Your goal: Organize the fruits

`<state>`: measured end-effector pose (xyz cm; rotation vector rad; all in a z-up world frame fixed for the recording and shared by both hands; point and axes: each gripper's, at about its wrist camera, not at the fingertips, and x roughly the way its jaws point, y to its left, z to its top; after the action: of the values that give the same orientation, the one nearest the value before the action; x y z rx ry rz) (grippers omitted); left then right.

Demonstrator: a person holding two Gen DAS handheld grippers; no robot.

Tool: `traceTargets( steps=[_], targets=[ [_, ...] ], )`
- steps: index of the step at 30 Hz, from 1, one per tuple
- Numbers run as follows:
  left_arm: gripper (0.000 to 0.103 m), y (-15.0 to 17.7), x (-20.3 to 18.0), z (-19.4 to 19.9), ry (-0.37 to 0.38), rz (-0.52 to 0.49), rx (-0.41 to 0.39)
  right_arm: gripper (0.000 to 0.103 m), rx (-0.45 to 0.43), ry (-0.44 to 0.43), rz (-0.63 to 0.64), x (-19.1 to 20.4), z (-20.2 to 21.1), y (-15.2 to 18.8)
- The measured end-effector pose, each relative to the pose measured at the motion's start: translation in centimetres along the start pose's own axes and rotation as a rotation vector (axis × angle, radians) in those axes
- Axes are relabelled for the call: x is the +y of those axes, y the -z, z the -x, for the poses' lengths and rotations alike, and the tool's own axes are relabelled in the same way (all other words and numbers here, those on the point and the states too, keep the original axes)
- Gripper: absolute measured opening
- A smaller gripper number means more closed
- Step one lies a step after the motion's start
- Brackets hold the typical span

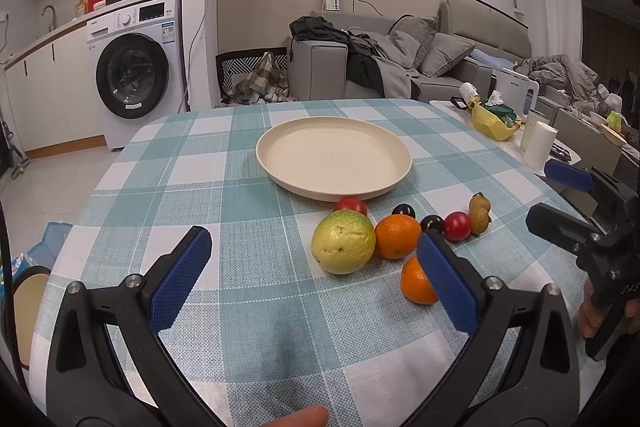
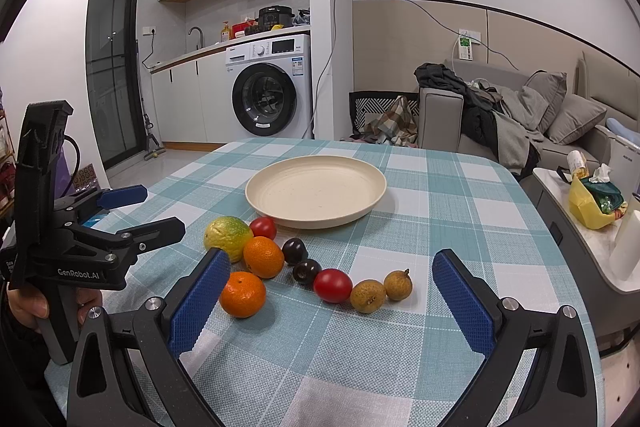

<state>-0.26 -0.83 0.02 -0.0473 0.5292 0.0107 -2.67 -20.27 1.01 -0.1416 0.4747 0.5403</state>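
One orange (image 1: 414,285) half-hidden, hand-held gripper (image 1: 316,275) agape

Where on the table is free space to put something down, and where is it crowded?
The plate holds nothing. The cloth is bare to the right of the plate and in front of the fruit, by the right gripper. The strip just in front of the plate is crowded: guava, oranges, tomatoes, plums, longans.

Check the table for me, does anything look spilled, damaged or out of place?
Nothing spilled or broken. The cream plate sits empty while the fruit lies loose on the checked cloth in front of it. The big green-yellow fruit has a few brown blemishes on its skin.
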Motion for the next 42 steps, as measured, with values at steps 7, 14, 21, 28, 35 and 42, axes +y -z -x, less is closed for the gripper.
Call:
traceTargets(
  steps=[7, 14, 21, 28, 35, 42],
  targets=[
    [0.102, 0.32, 0.20, -0.40, 0.005, -0.003, 0.002, 0.103, 0.000, 0.000, 0.000, -0.01, -0.01, 0.00],
    [0.102, 0.34, 0.19, -0.59, -0.002, -0.007, 0.000, 0.103, 0.001, 0.001, 0.000, 0.00, -0.02, 0.01],
    [0.102, 0.31, 0.16, -0.64, -0.005, -0.009, 0.001, 0.103, 0.001, 0.001, 0.001, 0.01, -0.05, 0.00],
    [0.102, 0.30, 0.24, -0.52, -0.006, -0.008, 0.001, 0.103, 0.004, 0.000, 0.001, 0.02, -0.06, 0.00],
    [0.102, 0.20, 0.42, -0.53, -0.005, -0.010, 0.002, 0.103, 0.004, 0.001, 0.002, 0.06, -0.02, -0.05],
    [0.102, -0.07, 0.18, 0.01, 0.019, -0.032, -0.009, 0.103, 0.006, 0.000, 0.003, 0.06, 0.19, -0.16]
  ],
)
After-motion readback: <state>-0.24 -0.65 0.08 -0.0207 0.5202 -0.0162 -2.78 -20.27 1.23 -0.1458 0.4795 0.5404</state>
